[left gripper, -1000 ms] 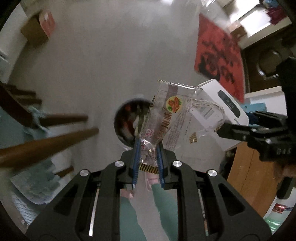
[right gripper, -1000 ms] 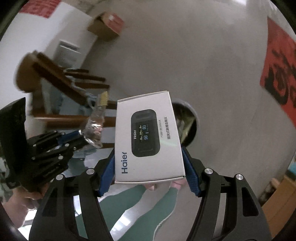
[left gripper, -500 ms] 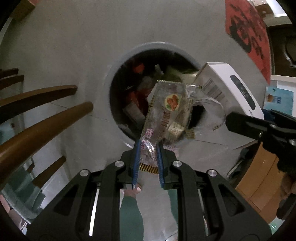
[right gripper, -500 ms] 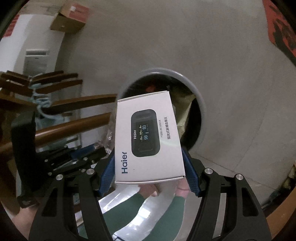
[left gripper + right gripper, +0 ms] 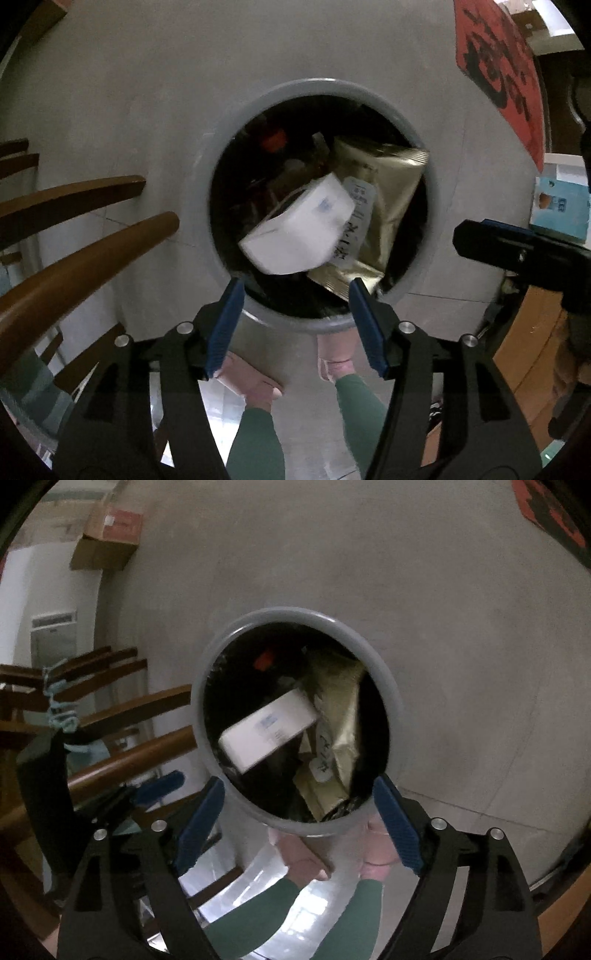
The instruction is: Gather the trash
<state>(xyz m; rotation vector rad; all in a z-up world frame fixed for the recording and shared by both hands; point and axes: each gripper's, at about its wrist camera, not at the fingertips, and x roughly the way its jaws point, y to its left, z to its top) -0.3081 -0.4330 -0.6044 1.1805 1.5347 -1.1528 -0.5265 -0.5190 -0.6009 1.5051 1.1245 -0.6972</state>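
Observation:
A round grey trash bin (image 5: 218, 158) with a dark liner stands on the floor right below both grippers; it also shows in the right wrist view (image 5: 384, 672). A white box (image 5: 299, 230) lies blurred inside it, also in the right wrist view (image 5: 267, 733). A clear snack wrapper (image 5: 356, 221) lies beside the box on a gold foil bag (image 5: 388, 184). My left gripper (image 5: 295, 325) is open and empty over the bin's near rim. My right gripper (image 5: 295, 829) is open and empty over the near rim too.
Wooden chair rails (image 5: 85, 258) stick out at the left, close to the bin. A red mat (image 5: 498, 70) lies at the far right. A cardboard box (image 5: 107, 539) sits on the floor at the back. The person's feet (image 5: 332, 354) are below the grippers.
Both grippers have opened. The white box left my right gripper and the snack wrapper left my left gripper; both are now inside the bin.

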